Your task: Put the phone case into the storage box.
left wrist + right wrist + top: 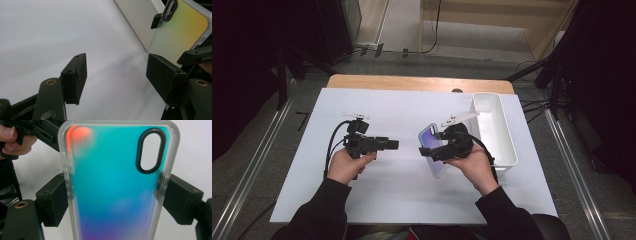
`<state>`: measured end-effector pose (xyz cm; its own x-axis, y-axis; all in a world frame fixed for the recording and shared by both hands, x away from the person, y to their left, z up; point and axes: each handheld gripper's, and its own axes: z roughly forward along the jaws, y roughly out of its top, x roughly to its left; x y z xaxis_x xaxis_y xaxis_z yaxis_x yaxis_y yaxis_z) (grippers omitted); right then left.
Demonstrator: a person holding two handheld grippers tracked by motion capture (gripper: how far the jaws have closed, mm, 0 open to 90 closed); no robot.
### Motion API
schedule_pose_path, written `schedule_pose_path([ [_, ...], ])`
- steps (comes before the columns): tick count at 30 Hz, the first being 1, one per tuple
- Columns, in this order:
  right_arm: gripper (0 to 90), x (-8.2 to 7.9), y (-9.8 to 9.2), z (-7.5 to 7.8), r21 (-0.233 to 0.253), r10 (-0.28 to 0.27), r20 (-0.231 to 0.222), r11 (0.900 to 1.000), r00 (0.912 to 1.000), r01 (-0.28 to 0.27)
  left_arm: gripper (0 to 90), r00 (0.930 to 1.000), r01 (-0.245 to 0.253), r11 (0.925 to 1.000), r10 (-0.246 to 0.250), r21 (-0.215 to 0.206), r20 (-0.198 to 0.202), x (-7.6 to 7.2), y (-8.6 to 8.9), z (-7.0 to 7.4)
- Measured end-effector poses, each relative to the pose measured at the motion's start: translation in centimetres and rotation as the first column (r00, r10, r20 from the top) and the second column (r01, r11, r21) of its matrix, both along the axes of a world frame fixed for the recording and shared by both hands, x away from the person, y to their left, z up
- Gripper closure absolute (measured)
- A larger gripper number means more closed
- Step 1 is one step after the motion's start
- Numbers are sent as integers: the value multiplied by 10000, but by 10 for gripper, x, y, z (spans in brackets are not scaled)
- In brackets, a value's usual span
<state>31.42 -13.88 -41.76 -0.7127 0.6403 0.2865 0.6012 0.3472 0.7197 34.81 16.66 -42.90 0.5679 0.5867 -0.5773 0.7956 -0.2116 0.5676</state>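
Your right gripper [434,150] clamps the iridescent translucent-edged phone case [430,138] by its long sides, above the white table sheet [402,190].
The right gripper view reveals its oval camera cutout [151,150] at the far end, long axis pointing away; your left gripper [116,75] gapes empty beside the white plastic bin [507,150].

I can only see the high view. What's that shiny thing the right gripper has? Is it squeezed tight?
Observer: It's a phone case. In the right gripper view, the right gripper has one jaw pressed on each long edge of it.
Operator: What colour is it up close?
Observer: Teal across the middle, an orange-red patch at one top corner, purple low down, with a frosted clear rim.
Operator: Does it have a hole?
Observer: Yes, an oval camera hole with a black ring.
Operator: Is the left gripper holding anything?
Observer: No. In the left gripper view, the left gripper has its jaws wide apart, with bare white table cover between them.
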Motion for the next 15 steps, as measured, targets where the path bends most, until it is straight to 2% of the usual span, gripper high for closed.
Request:
schedule_pose_path([
  [3, 149, 0, -2, 2, -160, 233, -45, 9996, 9997, -234, 328, 9999, 152, 9999, -152, 25, -45, -1, 3, -1],
  [7, 149, 1, -5, 5, -34, 476, -177, 9989, 9987, -477, 328, 9988, 479, 9987, -479, 178, -50, -4, 5, -2],
  [9, 149, 1, -7, 6, -37, 571, -251, 9984, 9981, -572, 328, 9980, 628, 9979, -627, 126, -35, -6, 7, -2],
  [15, 149, 2, -9, 10, -135, 811, -232, 9966, 9964, -814, 328, 9950, 986, 9948, -989, 236, 127, -11, 11, -3],
])
